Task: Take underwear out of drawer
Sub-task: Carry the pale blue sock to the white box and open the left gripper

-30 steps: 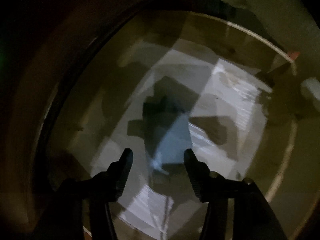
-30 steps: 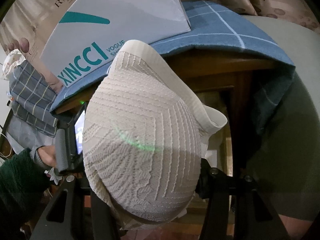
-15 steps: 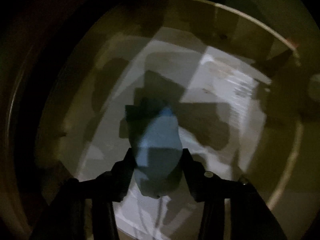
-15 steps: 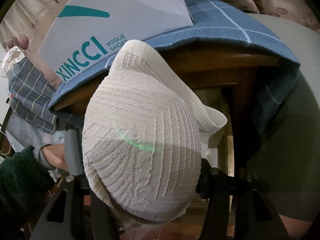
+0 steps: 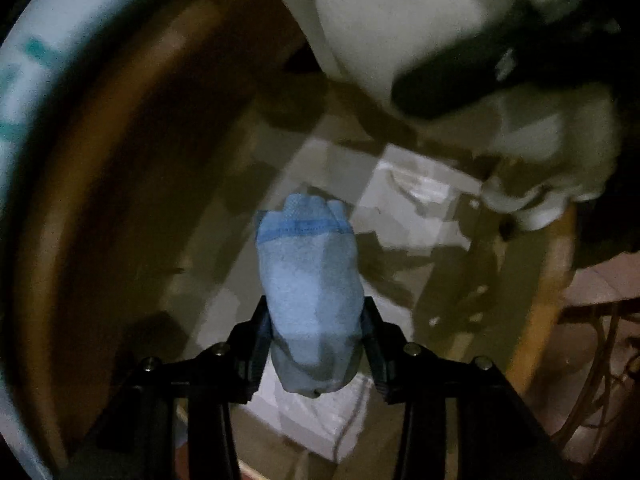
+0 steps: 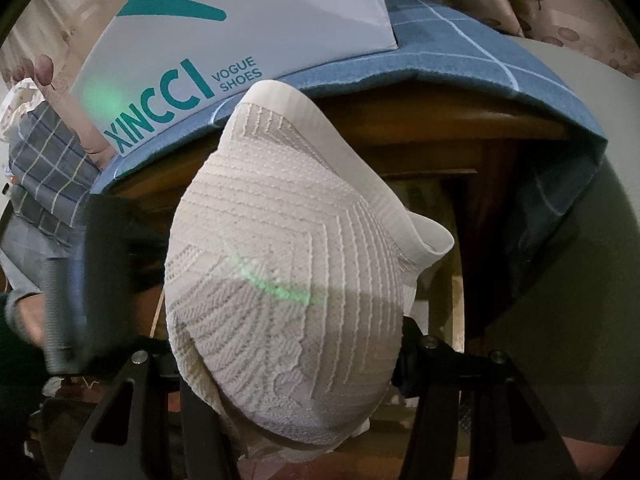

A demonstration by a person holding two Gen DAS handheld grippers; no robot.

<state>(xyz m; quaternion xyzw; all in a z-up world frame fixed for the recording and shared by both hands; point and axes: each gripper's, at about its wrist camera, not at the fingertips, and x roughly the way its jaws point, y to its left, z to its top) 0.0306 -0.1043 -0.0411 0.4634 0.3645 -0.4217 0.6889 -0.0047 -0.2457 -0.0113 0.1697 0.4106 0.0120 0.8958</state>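
Note:
In the left wrist view my left gripper (image 5: 314, 320) is shut on a light blue folded garment (image 5: 310, 288) with a darker blue band, held up above the open wooden drawer (image 5: 532, 320). The drawer's floor is lined with white paper (image 5: 404, 208). In the right wrist view my right gripper (image 6: 288, 344) is shut on a bulky white ribbed-knit garment (image 6: 288, 272), which fills the space between its fingers. The same white garment (image 5: 400, 20) hangs at the upper right of the left wrist view. The left gripper's dark, blurred body (image 6: 100, 248) shows at the left of the right wrist view.
A white shoe box (image 6: 240, 20) lies on a blue checked cloth (image 6: 460, 56) over the wooden table (image 6: 420, 132). A plaid fabric (image 6: 44, 160) hangs at the left. Cables (image 5: 600, 360) lie on the floor beside the drawer. A person's hand (image 6: 24, 320) holds the left tool.
The left gripper's jaws closed around the blue garment in the drawer, then rose with it toward the table edge. The right gripper and its white garment stayed put.

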